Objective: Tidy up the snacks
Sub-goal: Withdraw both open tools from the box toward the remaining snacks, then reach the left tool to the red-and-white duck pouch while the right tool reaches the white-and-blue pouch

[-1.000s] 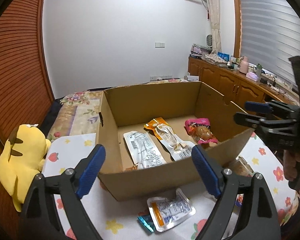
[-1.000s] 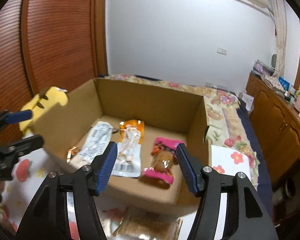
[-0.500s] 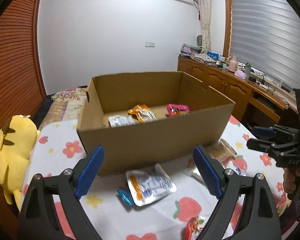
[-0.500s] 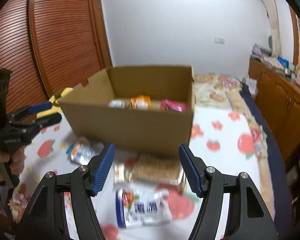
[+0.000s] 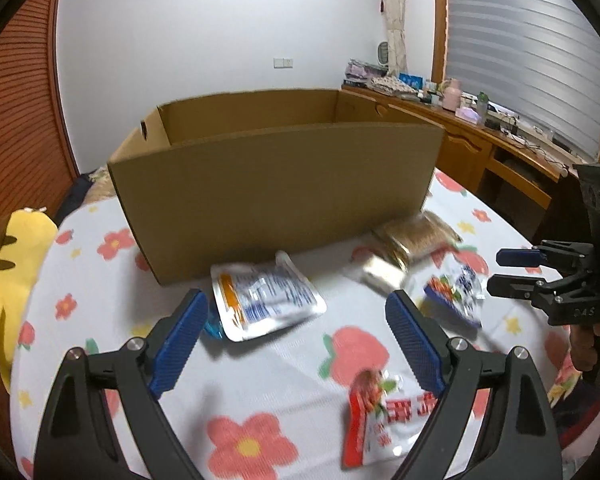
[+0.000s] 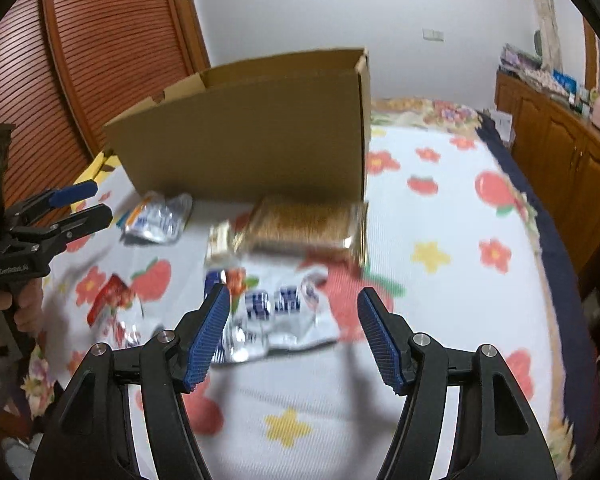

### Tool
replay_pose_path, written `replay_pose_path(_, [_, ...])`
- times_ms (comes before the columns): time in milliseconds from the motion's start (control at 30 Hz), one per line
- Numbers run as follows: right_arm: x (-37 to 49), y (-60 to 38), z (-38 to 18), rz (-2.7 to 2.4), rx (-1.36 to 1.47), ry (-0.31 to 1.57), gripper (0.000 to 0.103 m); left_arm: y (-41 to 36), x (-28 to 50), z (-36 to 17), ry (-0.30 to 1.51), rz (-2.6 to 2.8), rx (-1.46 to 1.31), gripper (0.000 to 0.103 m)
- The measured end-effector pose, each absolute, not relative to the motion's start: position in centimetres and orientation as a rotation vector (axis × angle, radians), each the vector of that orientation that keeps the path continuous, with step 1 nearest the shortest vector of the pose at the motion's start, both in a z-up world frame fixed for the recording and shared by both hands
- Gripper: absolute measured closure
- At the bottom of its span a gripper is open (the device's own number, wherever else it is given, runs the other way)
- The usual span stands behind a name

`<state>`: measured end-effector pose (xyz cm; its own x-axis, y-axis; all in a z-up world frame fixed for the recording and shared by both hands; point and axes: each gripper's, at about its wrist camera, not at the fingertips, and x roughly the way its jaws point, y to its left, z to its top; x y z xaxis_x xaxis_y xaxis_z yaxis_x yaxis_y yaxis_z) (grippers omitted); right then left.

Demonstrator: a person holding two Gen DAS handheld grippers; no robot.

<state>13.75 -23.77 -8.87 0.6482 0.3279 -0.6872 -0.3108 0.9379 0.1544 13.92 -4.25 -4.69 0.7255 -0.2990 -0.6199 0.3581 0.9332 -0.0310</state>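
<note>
Holding both tongs spread wide and empty, you have the left tongs (image 5: 296, 334) low over the flowered tablecloth (image 5: 276, 380), with a white and orange packet (image 5: 266, 300) just ahead between the tips and a red packet (image 5: 380, 416) by the right-hand finger. Your right tongs (image 6: 294, 330) hover above a white and blue packet (image 6: 278, 320), with a brown cracker pack (image 6: 304, 226) farther ahead, touching the cardboard box (image 6: 256, 132). Off to the left tongs' far left sits a yellow plush toy (image 5: 8, 276).
</note>
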Motion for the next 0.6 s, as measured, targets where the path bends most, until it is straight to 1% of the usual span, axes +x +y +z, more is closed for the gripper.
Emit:
replay_pose_path(367, [12.3,-23.3,-10.0,0.393,0.075,0.84,0.035,-3.2,11.9,-6.6,0.715,-0.365,0.058,0.012])
replay_pose_path(600, [13.0,-22.8,-10.6,0.399,0.105,0.879,0.035,-2.8,11.9,-7.3,0.729,-0.358,0.055,0.012])
